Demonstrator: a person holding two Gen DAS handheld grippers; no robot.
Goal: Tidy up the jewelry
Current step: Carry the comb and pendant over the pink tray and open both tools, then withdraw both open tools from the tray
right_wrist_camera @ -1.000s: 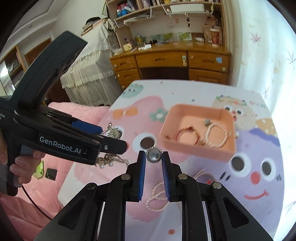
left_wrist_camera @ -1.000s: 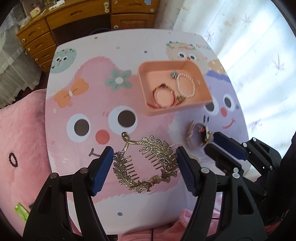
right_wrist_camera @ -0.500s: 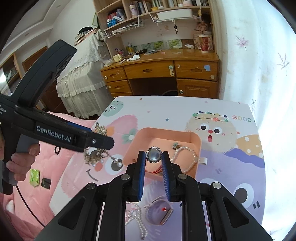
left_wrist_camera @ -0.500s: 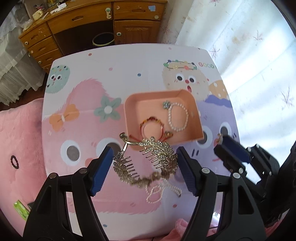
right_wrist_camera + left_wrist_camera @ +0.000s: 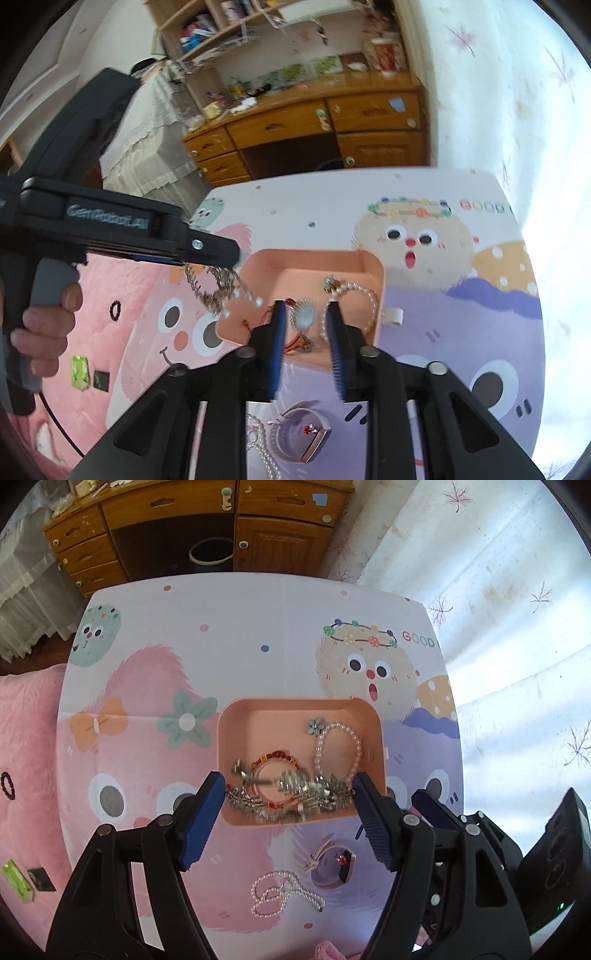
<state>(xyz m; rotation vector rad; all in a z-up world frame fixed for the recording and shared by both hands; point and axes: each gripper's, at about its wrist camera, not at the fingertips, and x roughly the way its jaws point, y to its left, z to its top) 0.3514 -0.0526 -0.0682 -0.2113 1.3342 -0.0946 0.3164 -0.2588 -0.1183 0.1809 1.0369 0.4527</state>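
A peach tray (image 5: 225, 746) sits mid-table and holds a red bracelet (image 5: 275, 760) and a pearl bracelet (image 5: 356, 746). My left gripper (image 5: 288, 803) is shut on a gold leaf hair comb (image 5: 295, 794) and holds it over the tray's near edge; the comb (image 5: 218, 284) also hangs from it in the right wrist view. My right gripper (image 5: 306, 328) has opened wider than the round silver brooch (image 5: 304, 319), which sits blurred between the jaws above the tray (image 5: 365, 269).
A purple watch (image 5: 334, 862) and a pearl necklace (image 5: 280, 895) lie on the cartoon table mat (image 5: 240, 635) near me. A wooden desk (image 5: 221, 528) stands beyond the table. A pink blanket (image 5: 22, 738) lies to the left with small items.
Both grippers moved forward over the tray. My right gripper's jaws opened and the brooch is loose between them. The left gripper still holds the comb.
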